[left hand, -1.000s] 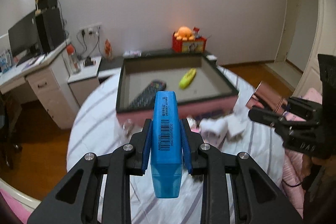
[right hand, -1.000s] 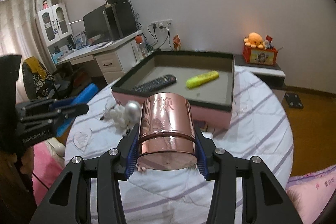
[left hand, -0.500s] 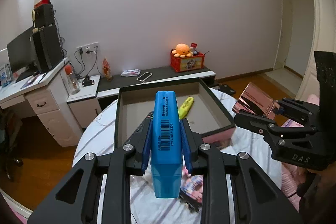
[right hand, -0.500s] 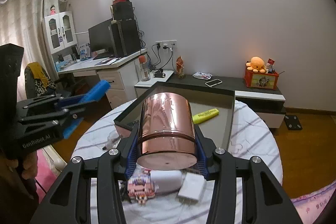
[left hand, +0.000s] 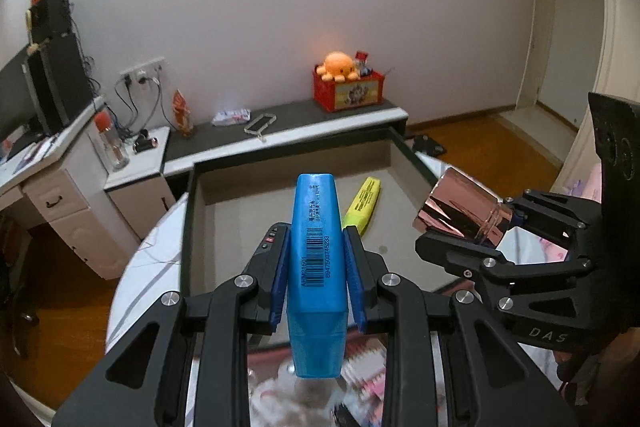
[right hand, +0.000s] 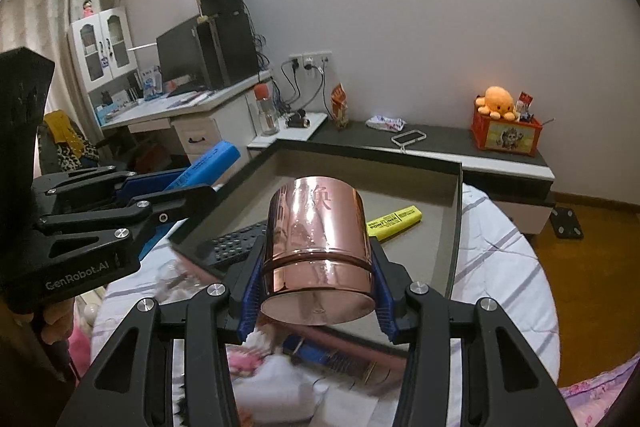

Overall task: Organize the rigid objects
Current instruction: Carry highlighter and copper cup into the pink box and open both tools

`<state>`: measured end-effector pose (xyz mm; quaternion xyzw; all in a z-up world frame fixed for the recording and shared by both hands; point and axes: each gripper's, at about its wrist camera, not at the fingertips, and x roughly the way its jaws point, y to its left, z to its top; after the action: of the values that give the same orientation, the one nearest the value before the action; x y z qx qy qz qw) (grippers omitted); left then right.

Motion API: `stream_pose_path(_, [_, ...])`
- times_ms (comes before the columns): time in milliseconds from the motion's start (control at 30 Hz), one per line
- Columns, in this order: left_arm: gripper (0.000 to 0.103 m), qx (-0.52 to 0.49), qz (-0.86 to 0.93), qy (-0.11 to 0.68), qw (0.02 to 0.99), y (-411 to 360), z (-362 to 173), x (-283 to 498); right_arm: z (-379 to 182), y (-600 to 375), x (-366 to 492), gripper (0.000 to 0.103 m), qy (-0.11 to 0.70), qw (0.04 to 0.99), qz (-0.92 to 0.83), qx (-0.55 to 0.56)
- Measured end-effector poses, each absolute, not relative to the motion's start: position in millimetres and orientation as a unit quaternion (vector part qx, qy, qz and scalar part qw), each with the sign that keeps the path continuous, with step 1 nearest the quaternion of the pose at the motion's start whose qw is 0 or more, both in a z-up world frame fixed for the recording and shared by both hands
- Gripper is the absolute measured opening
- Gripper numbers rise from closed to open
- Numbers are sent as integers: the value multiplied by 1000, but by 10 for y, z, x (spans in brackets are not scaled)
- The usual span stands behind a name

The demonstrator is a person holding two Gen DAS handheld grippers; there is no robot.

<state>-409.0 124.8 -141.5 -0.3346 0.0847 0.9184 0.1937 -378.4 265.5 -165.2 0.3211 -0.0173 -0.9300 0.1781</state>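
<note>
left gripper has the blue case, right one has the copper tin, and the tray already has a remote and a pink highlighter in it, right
Nearly. The highlighter in the tray is yellow, not pink, as the right wrist view shows. The rest holds: the left gripper clamps the blue case, the right gripper holds the copper tin, and the remote lies in the tray.

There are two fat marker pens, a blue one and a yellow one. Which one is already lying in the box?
The yellow highlighter lies flat on the floor of the box, beside the remote. The blue marker is clamped in the left gripper instead.
</note>
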Motion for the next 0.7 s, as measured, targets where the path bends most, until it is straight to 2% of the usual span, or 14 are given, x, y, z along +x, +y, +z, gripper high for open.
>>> stream_pose_path(333, [26, -411, 887, 84, 193, 1345, -2049, -4570, -2042, 2715, -4165, 48, -6, 151, -915, 373])
stream_pose_path(500, [28, -414, 890, 79, 173, 1299, -2084, -4533, -2140, 2735, -4198, 48, -11, 148, -911, 386])
stream_pose_path(533, [33, -412, 893, 75, 167, 1273, -2058, -4510, -2134, 2733, -4187, 48, -8, 145, -911, 386])
stream_pose_path(567, [49, -407, 895, 72, 165, 1243, -2031, -4490, -2121, 2735, -4186, 49, -10, 143, -911, 387])
stream_pose_path(600, [59, -400, 901, 69, 157, 1208, -1992, -4443, -2089, 2756, -4163, 50, -17, 142, -913, 383])
stream_pose_path(633, [78, -388, 908, 68, 145, 1172, -1943, -4373, -2054, 2768, -4133, 58, -22, 141, -915, 378])
stream_pose_path(667, [88, -378, 913, 68, 139, 1143, -1902, -4308, -1989, 2789, -4058, 70, -27, 136, -921, 364])
stream_pose_path(700, [89, -362, 920, 67, 131, 1105, -1840, -4208, -1943, 2793, -4024, 75, -27, 131, -925, 355])
